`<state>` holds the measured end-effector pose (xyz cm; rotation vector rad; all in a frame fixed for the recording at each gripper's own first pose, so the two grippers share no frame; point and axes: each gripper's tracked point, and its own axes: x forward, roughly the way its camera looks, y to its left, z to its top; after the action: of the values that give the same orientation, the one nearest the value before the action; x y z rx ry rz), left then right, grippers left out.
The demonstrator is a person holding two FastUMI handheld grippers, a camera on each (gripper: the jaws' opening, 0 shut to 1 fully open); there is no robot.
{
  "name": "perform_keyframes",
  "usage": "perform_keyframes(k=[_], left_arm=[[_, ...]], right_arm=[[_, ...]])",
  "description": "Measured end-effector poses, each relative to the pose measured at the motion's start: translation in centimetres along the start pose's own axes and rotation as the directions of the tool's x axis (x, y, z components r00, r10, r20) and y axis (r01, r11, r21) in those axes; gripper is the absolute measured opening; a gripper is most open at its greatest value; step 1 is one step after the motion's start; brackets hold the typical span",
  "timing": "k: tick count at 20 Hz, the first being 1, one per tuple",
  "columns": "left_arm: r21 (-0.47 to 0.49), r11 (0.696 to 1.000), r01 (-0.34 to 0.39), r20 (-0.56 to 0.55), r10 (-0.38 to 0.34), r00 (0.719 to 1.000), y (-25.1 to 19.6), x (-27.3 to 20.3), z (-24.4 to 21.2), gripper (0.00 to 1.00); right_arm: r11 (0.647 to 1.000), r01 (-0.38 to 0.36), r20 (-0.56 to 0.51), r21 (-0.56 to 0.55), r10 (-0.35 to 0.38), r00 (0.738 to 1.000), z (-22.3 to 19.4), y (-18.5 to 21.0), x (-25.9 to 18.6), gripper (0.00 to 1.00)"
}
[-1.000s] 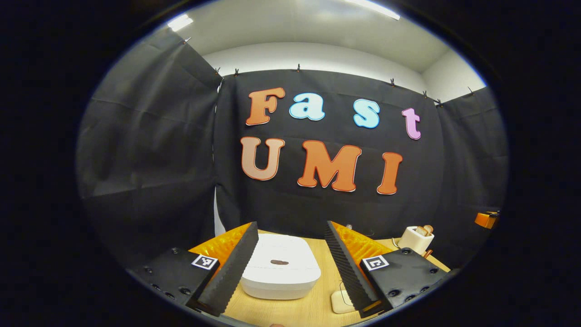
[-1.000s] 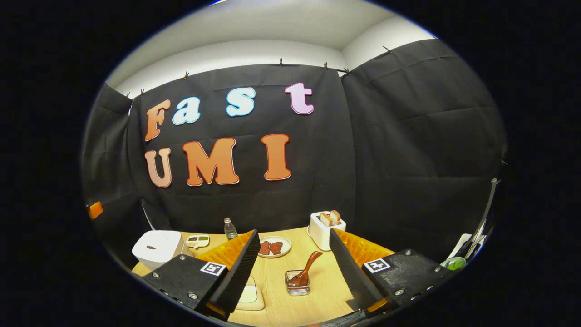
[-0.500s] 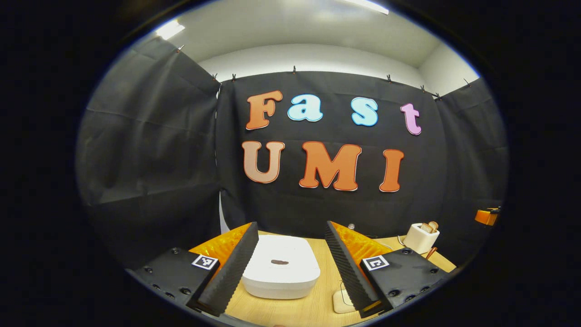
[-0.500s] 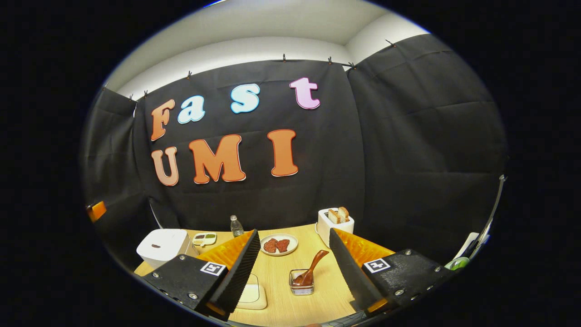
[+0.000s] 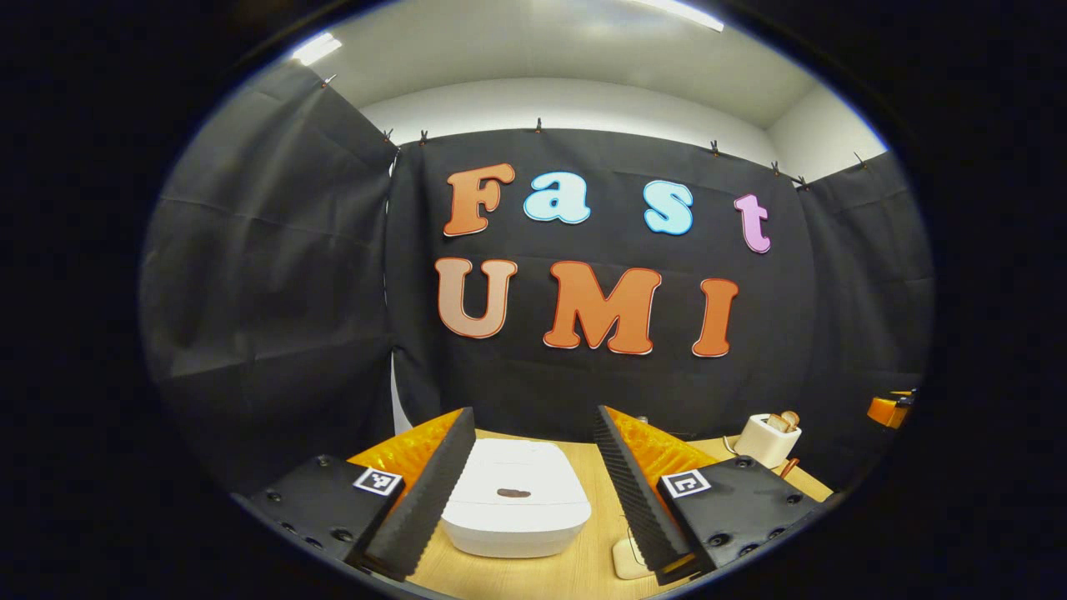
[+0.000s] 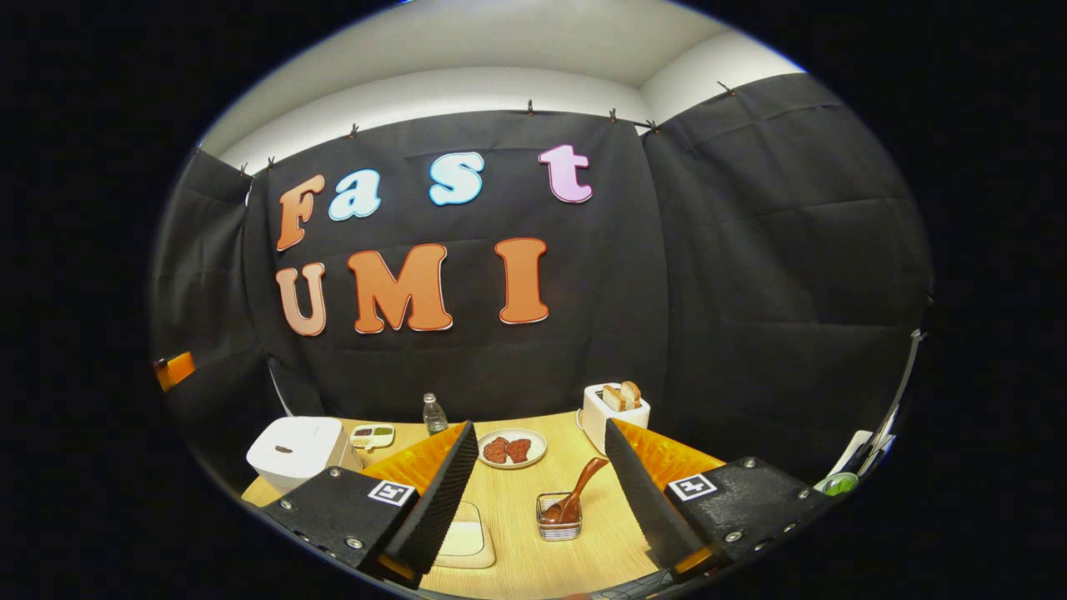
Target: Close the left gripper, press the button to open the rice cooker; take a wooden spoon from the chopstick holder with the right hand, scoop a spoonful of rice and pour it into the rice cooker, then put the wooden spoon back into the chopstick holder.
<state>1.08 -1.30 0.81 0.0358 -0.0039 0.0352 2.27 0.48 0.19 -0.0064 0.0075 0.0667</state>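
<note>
Table (image 6: 583, 554) of pale wood carries everything we see. On its left end sits the white rice cooker (image 5: 515, 497), lid down, framed between the spread fingers of our left gripper (image 5: 530, 493), which grasps nothing. We hold our right gripper (image 6: 540, 492) released too, above the table. A white toaster (image 6: 615, 413) stands at the back, a plate of meat (image 6: 512, 448) nearer. The wooden spoon (image 6: 576, 498) leans in the mesh chopstick holder (image 6: 559, 517) between our right fingers.
</note>
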Motion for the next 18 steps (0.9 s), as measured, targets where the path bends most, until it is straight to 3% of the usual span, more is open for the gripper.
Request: perform_keyframes(k=[3,6,7,8,15,18], left_arm=[[0.028,1.000,-0.004,-0.005,0.004,1.000,0.5,1.1,-0.6,0.54],[0.050,0.998,-0.042,-0.010,0.043,0.999,1.7,2.3,-1.3,0.26],[0.049,0.998,-0.045,-0.020,0.046,0.999,1.6,2.6,-2.0,0.12],[0.051,0.998,-0.037,-0.030,0.038,0.999,1.4,3.2,-2.7,0.05],[0.065,0.996,0.056,-0.130,-0.047,0.990,0.4,8.8,-9.0,0.05],[0.054,0.997,0.063,-0.207,-0.051,0.977,0.6,11.7,-13.4,0.05]], right_arm=[[1.000,-0.002,-0.004,0.008,0.002,1.000,0.0,0.7,0.3,0.95],[1.000,0.001,-0.012,0.007,-0.001,1.000,-0.3,1.1,0.5,0.95],[1.000,0.001,-0.014,0.004,-0.001,1.000,-0.3,1.2,0.6,0.95],[1.000,0.002,-0.016,0.000,-0.002,1.000,-0.3,1.3,0.6,0.95],[1.000,0.019,-0.026,-0.021,-0.019,0.999,-0.4,1.5,0.8,0.95],[0.999,0.035,-0.038,-0.029,-0.036,0.999,-0.9,1.1,0.9,0.95]])
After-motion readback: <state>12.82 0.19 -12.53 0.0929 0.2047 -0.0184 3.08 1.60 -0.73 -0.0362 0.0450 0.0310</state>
